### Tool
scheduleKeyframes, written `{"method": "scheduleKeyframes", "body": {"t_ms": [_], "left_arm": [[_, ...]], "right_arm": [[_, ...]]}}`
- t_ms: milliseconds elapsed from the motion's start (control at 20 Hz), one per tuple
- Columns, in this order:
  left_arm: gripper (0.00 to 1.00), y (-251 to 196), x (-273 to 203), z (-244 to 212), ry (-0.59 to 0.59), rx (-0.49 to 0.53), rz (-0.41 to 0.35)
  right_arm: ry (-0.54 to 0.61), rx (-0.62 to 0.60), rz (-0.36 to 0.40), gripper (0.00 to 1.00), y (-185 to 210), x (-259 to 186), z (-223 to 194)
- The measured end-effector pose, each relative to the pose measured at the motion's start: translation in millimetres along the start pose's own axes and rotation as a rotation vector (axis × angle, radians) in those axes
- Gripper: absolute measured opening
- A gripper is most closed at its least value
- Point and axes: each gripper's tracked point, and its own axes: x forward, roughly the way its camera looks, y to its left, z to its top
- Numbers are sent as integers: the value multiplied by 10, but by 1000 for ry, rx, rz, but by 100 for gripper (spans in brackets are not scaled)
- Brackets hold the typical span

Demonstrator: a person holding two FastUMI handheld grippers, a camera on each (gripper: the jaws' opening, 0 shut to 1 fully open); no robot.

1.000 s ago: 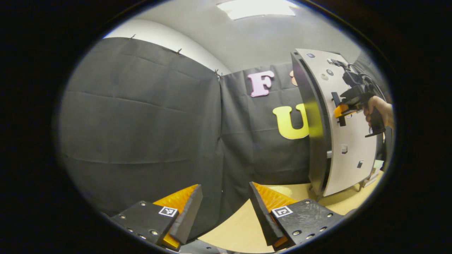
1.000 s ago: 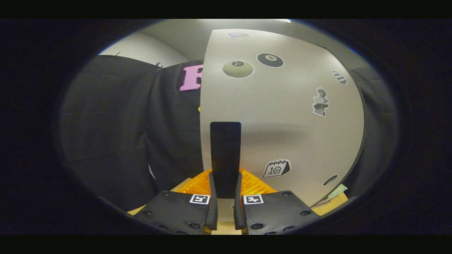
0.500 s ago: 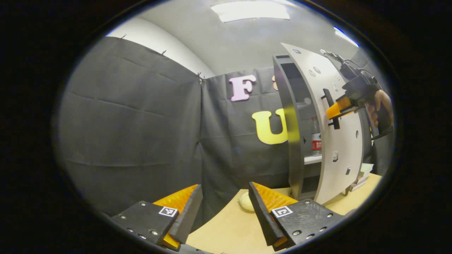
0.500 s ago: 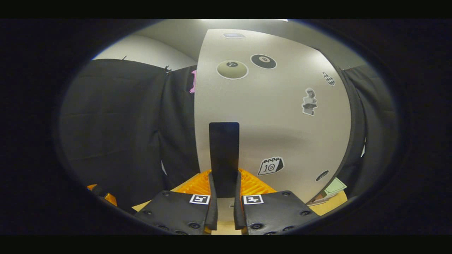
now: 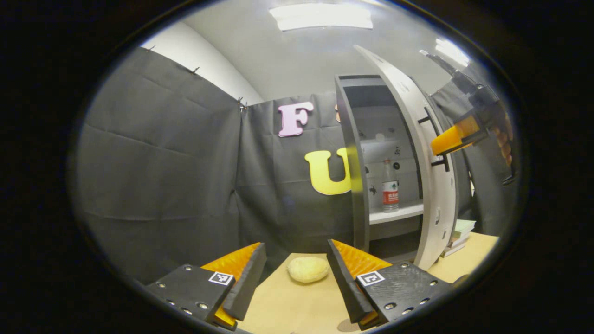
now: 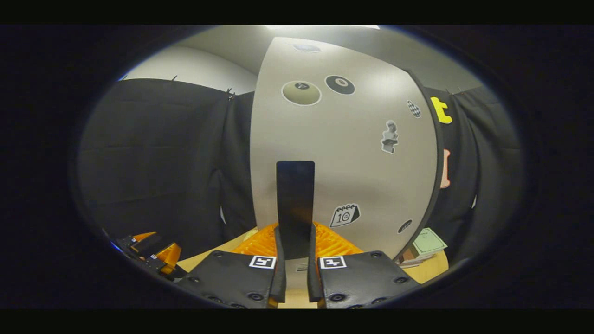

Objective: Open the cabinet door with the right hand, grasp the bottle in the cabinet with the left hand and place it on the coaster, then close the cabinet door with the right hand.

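Observation:
The grey cabinet [image 5: 351,162] stands open, its sticker-covered door [image 6: 343,153] swung out. Inside, a clear bottle [image 5: 390,185] with a red label stands upright on a white shelf [image 5: 399,213]. My right gripper [image 6: 295,241] is shut on the door's black handle [image 6: 295,199]; in the left gripper view this right gripper [image 5: 448,140] shows at the door's outer face, held by a hand. My left gripper [image 5: 295,245] is open and holds nothing, low over the table and well short of the cabinet. A pale yellow round pad [image 5: 307,269], possibly the coaster, lies just beyond its fingers.
The tan table [image 5: 297,306] runs under the cabinet. A stack of books [image 5: 458,232] lies to the right of the door's foot, and the same books [image 6: 424,245] show past the door's edge. The left gripper [image 6: 148,250] appears low at the left of the right gripper view.
The right gripper has pulled the door from nearly closed to wide open, exposing the shelf and bottle. The left gripper view has turned toward the cabinet, bringing the yellow pad into sight.

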Motion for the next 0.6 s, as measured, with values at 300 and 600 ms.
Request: {"method": "scheduleKeyframes", "body": {"t_ms": [300, 600], "left_arm": [[79, -469, 66, 47, -10, -16, -97], [79, -874, 68, 72, -14, -21, -182]], "right_arm": [[9, -20, -16, 19, -146, -227, -27], [-7, -50, -69, 20, -282, -478, -51]]}}
